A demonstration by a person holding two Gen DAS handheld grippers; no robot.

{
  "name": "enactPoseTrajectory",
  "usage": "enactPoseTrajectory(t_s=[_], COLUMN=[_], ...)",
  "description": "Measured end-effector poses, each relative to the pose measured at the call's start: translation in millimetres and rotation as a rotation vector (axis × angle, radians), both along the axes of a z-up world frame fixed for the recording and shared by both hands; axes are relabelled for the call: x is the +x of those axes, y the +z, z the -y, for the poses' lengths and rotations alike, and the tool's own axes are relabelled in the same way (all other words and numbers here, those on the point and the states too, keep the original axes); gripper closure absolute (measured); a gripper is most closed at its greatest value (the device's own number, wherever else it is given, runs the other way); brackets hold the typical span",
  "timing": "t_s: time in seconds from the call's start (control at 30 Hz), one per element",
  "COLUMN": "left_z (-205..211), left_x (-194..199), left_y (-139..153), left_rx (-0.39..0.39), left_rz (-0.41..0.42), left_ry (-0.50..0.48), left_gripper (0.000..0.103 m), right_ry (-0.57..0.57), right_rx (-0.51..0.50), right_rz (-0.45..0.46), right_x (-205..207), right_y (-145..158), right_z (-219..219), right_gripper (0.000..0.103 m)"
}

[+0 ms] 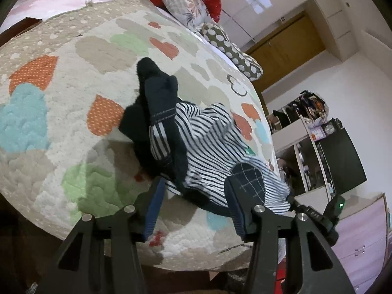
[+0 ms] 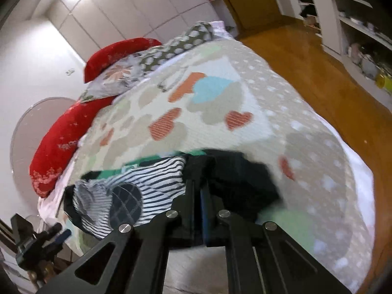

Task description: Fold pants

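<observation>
Watching slip risk first: my right hand-held gripper [image 2: 198,188] has its jaws nearly closed on the dark end of the pants [image 2: 156,186], but the frame is blurred and I can't tell how much cloth is in the bite, so a thin pinch could pull free in a fold. My left hand-held gripper [image 1: 196,193] is spread wide, jaws either side of the striped cloth just ahead, holding nothing. The pants lie bunched on the bed quilt [image 1: 73,122], layers crumpled, so any fold from here risks locking in creases or dragging only the top layer. Left view shows the dark leg end [image 1: 156,90] sticking up beyond the stripes and a checked patch [image 1: 247,181] by my right-side finger; right view hides that leg end behind its jaws but shows something green [image 2: 171,158] behind the pants, plus my left hand-held gripper off at lower left.
</observation>
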State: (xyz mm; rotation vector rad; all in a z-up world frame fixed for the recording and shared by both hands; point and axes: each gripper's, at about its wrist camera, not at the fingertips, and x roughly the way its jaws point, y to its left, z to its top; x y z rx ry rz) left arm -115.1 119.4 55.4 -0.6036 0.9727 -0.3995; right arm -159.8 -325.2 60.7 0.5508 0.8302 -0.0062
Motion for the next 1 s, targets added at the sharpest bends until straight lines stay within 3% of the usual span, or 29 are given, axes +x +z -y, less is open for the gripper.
enactPoseTrajectory(t_s=[0.07, 0.13, 0.2, 0.3, 0.37, 0.43, 0.5, 0.6, 0.77, 0.83, 0.87, 1.0], left_z=[4.0, 7.4, 10.8, 14.8, 16.7, 18.2, 19.5, 19.8, 21.5, 21.6, 21.4, 23.6], left_x=[1.6, 1.5, 2.0, 1.3, 2.4, 1.5, 2.6, 2.7, 2.7, 1.7, 1.4, -0.3], left_y=[-1.6, -2.9, -3.7, -5.1, -6.3, -6.5, -6.6, -6.8, -9.2, -8.2, -7.2, -5.6], left_rx=[0.002, 0.006, 0.011, 0.016, 0.015, 0.015, 0.017, 0.016, 0.014, 0.023, 0.027, 0.041], left_rz=[-0.007, -0.011, -0.015, -0.018, -0.021, -0.018, -0.016, -0.018, -0.025, -0.020, -0.013, 0.003], left_ry=[-0.006, -0.009, -0.016, -0.030, -0.036, -0.041, -0.042, -0.042, -0.047, -0.046, -0.046, -0.041], left_gripper=[0.054, 0.054, 0.054, 0.054, 0.054, 0.054, 0.054, 0.054, 0.054, 0.054, 0.054, 0.054], right_ry=[-0.032, -0.071, -0.083, -0.094, -0.108, -0.138, -0.172, -0.171, -0.054, 0.002, 0.024, 0.000], right_rx=[-0.010, 0.065, 0.114, 0.107, 0.062, 0.018, 0.019, 0.018, -0.131, -0.198, -0.209, -0.244], right_rz=[-0.038, -0.069, -0.055, -0.014, 0.011, 0.029, 0.039, 0.021, 0.006, -0.060, -0.077, 0.023], right_x=[-4.4, -8.4, -10.3, -13.9, -17.3, -21.8, -24.2, -19.2, -0.9, 14.3, 19.4, 14.7], right_y=[-12.3, -30.9, -35.6, -26.8, -16.8, -10.7, -11.0, -12.9, -12.8, -22.8, -23.6, 5.9], right_z=[9.5, 27.7, 35.0, 34.7, 34.3, 38.2, 43.3, 43.0, 7.1, -5.2, -9.6, -10.0], right_gripper=[0.098, 0.098, 0.098, 0.097, 0.085, 0.033, 0.028, 0.030, 0.037, 0.092, 0.092, 0.093])
